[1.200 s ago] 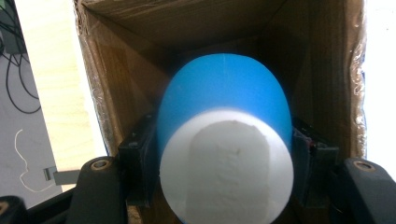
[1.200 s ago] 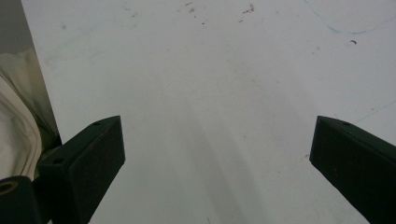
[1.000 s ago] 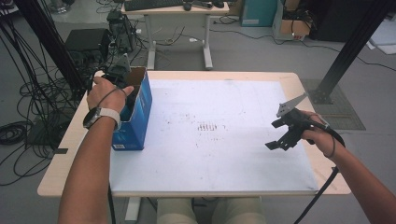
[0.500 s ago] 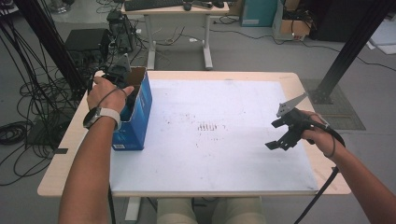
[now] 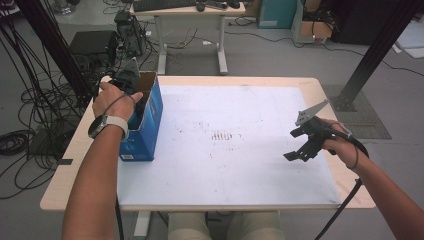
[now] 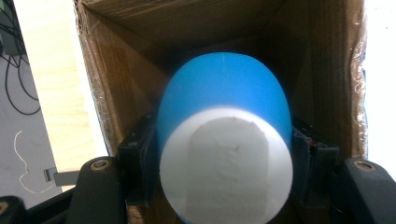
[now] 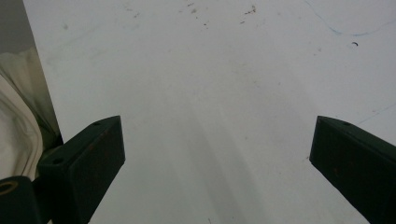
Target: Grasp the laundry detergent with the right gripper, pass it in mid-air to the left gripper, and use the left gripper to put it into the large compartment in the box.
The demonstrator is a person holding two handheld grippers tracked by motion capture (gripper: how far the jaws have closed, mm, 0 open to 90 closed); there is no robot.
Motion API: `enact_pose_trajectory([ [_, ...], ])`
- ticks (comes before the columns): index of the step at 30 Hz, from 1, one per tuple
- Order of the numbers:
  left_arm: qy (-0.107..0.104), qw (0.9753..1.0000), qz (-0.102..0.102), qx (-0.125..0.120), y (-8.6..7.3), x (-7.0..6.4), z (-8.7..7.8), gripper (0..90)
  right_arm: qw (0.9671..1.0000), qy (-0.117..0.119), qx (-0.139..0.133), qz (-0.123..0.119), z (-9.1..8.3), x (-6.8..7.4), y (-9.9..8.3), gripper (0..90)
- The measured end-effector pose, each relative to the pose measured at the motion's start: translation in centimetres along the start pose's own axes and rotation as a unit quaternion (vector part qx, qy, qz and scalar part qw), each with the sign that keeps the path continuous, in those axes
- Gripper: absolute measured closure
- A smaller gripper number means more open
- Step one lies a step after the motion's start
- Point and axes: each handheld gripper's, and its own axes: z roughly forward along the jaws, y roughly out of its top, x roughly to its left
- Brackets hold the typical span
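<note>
My left hand-held gripper (image 5: pixel 131 84) is down inside the open top of the blue cardboard box (image 5: pixel 145 131), which stands on the tabletop (image 5: pixel 65 175) at about 9 o'clock, just off the left edge of the white sheet (image 5: pixel 225 150). My left hand (image 5: pixel 116 97), with a watch (image 5: pixel 107 123) at the wrist, sits over the box opening. In the left gripper view, the jaws are pinching a blue cup (image 6: pixel 224 98) from both sides. Its white base (image 6: pixel 229 163) faces the camera and its body points deeper into the box, brown cardboard walls all around it. Whether the cup touches the box floor, I cannot tell.

My right hand-held gripper (image 5: pixel 299 149) is at about 3 o'clock, over the right part of the white sheet, well apart from the box. My right hand (image 5: pixel 337 142) holds it with the grey three-cornered plate (image 5: pixel 311 112) on top and the cable (image 5: pixel 345 205) trailing back toward me. In the right gripper view, the jaws are spread wide with nothing between them, over bare sheet with faint scuffs and marks.

A patch of dark smudges (image 5: pixel 222 135) lies near the sheet's middle.
</note>
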Motion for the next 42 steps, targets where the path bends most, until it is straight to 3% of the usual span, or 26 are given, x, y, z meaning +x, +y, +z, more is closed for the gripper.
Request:
enact_pose_trajectory([
  [42, 0.002, 1.0, -0.001, -0.005, -0.11, 0.0, 0.02, 37.3, 1.0, 0.0, -0.003, 0.001, -0.08, 0.04, -0.23, 3.0],
])
